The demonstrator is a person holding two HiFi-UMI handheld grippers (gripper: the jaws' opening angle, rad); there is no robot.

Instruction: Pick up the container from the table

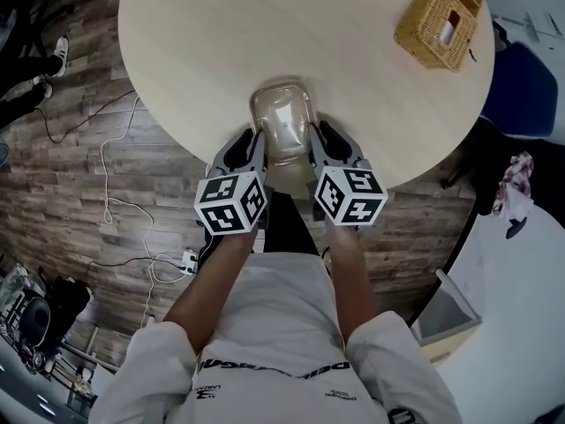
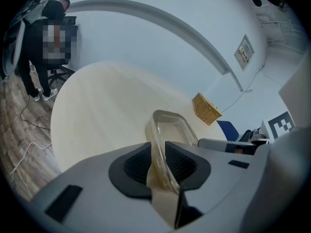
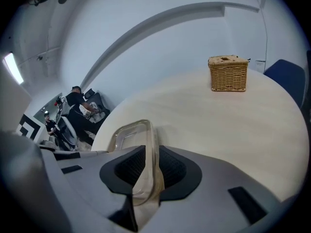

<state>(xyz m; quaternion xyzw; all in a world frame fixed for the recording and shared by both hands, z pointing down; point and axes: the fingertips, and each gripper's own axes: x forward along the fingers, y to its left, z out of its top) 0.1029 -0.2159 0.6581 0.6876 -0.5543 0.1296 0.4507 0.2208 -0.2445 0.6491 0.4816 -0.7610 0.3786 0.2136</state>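
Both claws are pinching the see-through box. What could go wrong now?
The left claw and right claw each pinch only a thin side wall of the clear container, so a wall might bend and slip out. If one claw rises faster than the other, the container could twist. It is by the near edge of the table, so a slip might drop it onto the floor.

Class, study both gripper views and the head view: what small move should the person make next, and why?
Probably raise both together, straight up and level. The left hand-held gripper and right hand-held gripper are each shut on a side wall of the clear container, which is at the near edge of the table; uneven lifting could twist it.
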